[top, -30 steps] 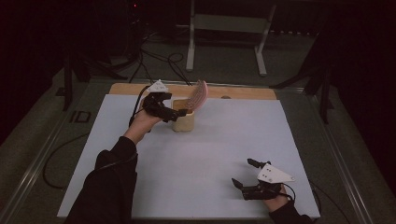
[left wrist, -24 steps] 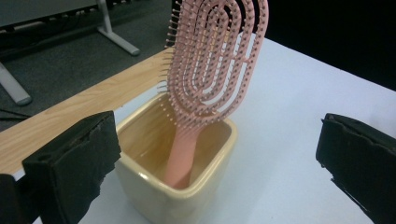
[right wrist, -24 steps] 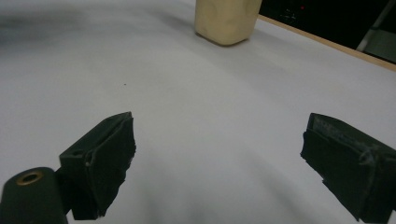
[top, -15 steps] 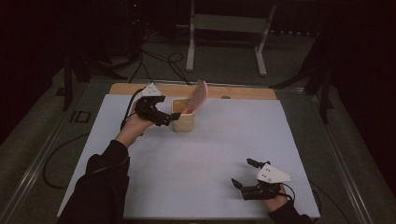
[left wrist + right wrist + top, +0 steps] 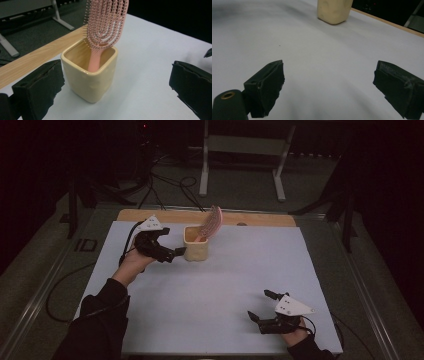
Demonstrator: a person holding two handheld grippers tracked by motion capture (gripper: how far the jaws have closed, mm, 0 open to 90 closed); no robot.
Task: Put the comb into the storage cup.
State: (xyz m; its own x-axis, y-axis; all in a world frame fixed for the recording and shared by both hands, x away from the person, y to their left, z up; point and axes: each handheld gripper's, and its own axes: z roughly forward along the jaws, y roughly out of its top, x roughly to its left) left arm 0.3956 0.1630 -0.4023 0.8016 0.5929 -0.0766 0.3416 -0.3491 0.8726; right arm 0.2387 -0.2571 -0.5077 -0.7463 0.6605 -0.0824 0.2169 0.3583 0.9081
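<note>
- Right claw (image 5: 261, 308): near table (image 5: 240, 280) edge, jaws spread wide, holding nothing, position unchanged.
- Left claw (image 5: 172, 251): jaws wide apart, empty, now drawn back just left of the cup (image 5: 196, 243).
- Cup: glossy cream ceramic, square, rounded corners; far table.
- Hairbrush (image 5: 106, 23): pink plastic, bristled, leaning; handle end hidden inside cup.

Wooden table (image 5: 260, 218), white sheet (image 5: 240, 285) over it; cream cup (image 5: 196, 249) on sheet.
</note>
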